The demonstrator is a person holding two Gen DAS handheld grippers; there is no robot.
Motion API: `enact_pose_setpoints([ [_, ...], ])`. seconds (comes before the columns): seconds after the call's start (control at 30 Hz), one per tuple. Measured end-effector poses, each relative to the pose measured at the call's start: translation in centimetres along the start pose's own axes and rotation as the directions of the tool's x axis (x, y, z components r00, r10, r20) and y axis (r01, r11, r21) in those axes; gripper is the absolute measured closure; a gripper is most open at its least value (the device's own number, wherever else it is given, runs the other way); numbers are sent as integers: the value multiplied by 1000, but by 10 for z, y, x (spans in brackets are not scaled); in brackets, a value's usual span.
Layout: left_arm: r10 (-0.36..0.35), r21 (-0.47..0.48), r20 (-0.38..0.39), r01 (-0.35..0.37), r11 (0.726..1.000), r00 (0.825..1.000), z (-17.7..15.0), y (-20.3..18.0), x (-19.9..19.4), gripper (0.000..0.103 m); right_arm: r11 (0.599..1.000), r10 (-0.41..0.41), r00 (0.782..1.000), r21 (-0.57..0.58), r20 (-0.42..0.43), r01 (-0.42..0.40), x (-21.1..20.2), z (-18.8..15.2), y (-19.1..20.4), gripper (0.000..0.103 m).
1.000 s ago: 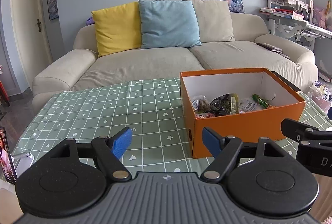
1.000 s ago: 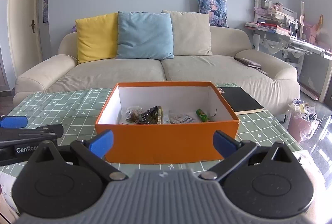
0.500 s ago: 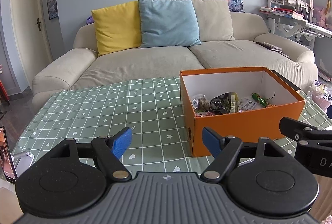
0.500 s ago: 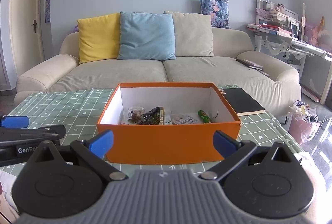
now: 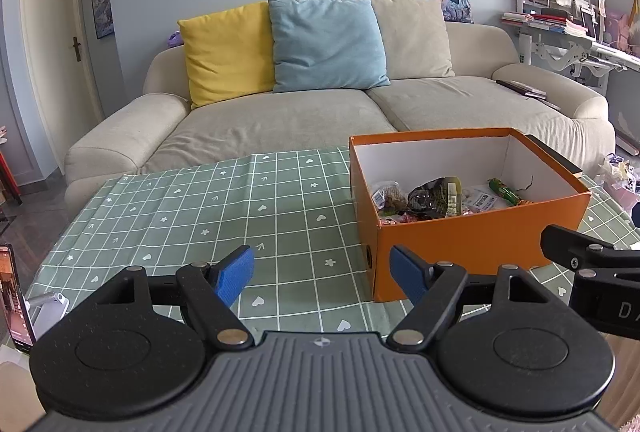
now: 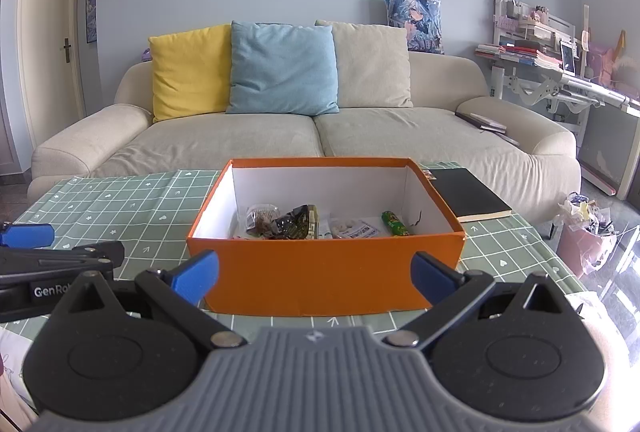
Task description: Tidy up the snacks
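The left gripper (image 6: 28, 260), marked "GenRo", and the right gripper (image 6: 314, 274) stay released before the orange box (image 6: 320, 272).

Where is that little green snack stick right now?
The green snack stick lies inside the orange box, toward its right end, just right of a white packet; both wrist views show it there.

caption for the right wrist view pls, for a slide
Open right gripper faces an orange box of snack packets on a green checked tablecloth.
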State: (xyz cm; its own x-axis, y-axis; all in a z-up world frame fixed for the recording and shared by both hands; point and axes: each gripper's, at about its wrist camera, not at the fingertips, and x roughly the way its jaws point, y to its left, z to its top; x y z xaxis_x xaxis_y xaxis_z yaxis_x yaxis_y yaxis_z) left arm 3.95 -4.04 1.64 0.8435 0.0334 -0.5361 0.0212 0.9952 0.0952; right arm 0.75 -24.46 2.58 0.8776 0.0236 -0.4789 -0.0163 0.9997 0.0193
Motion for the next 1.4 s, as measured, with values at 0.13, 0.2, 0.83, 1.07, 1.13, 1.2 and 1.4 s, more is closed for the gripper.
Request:
enact_pose_setpoints([
  [0.13, 0, 1, 0, 0, 1000, 1000, 0, 0, 0, 13, 1000, 0, 1000, 0, -1, 0, 0, 0, 0, 4],
  [0.2, 2, 2, 1, -2, 1000, 1000, 0, 0, 0, 13, 1000, 1, 1000, 1, -1, -1, 0, 0, 0, 4],
  [0.83, 13, 6, 11, -13, 1000, 1000, -1, 0, -2, 12, 1000, 1, 1000, 0, -2, -1, -1, 1, 0, 4],
  [1.07, 13, 2, 9, -13, 1000, 1000, -2, 0, -3, 12, 1000, -1, 1000, 4, -7, 1, 1, -7, 2, 4],
  [1.13, 14, 2, 10, -14, 1000, 1000, -1, 1, -2, 13, 1000, -2, 1000, 5, -8, 2, 2, -8, 2, 4],
  [1.2, 12, 1, 10, -12, 1000, 1000, -2, 1, -2, 13, 1000, -2, 1000, 5, -9, 2, 2, -9, 2, 4],
  [1.4, 7, 2, 12, -7, 1000, 1000, -2, 1, -2, 13, 1000, -2, 1000, 9, -16, 3, 2, -11, 3, 4],
])
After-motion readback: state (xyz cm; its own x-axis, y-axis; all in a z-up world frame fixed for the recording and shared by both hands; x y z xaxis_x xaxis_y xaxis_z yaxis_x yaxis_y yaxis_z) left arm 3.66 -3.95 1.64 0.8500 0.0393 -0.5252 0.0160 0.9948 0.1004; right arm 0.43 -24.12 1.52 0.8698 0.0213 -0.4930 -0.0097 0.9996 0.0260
